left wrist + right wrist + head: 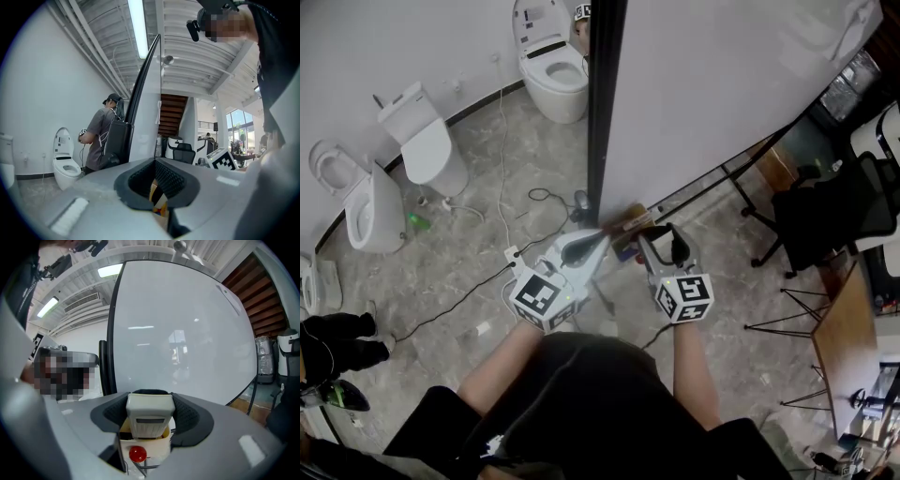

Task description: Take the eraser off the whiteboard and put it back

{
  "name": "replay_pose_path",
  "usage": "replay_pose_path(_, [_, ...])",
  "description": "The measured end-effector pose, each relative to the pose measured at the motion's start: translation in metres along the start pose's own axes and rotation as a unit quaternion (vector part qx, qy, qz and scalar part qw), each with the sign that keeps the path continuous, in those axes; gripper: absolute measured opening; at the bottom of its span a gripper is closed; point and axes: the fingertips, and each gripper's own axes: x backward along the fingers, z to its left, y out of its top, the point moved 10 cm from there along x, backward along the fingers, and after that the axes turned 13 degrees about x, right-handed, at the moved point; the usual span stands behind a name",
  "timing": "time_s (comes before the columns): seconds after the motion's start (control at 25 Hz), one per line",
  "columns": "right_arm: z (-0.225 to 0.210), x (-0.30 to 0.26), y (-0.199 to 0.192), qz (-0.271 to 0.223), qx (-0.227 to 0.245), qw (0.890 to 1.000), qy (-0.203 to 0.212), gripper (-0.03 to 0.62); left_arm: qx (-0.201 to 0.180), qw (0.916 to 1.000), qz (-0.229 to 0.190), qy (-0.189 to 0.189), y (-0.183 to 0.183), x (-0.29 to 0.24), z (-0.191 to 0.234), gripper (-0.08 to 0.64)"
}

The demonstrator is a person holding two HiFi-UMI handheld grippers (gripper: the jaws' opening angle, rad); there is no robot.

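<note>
A cream-white eraser (149,417) sits between the dark pads of my right gripper (150,405), which is shut on it and faces the big whiteboard (187,329). Just under the eraser is a cream holder (157,448) with a small red ball (137,454) on it. In the head view the right gripper (661,246) is at the foot of the whiteboard (722,84), close to a brown ledge (628,220) by the black frame post (602,112). My left gripper (592,242) hangs beside it on the left. Its pads (171,178) stand a narrow gap apart, holding nothing.
Toilets (553,70) (427,141) and a urinal (370,202) line the far wall, with cables (502,216) across the marble floor. A black office chair (834,216) and a wooden table (853,347) stand at the right. Another person (101,136) stands beyond the board.
</note>
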Motion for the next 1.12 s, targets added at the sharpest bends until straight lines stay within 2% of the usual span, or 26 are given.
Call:
replay_pose_path(0.4, [0.000, -0.009, -0.012, 0.022, 0.019, 1.000, 0.007, 0.285, -0.003, 1.0000, 0.001, 0.007, 0.000, -0.002, 0.003, 0.005])
replay_pose_path(1.12, [0.000, -0.015, -0.024, 0.039, 0.016, 0.999, 0.003, 0.290, -0.005, 0.9998, -0.005, 0.016, 0.002, 0.005, 0.001, 0.005])
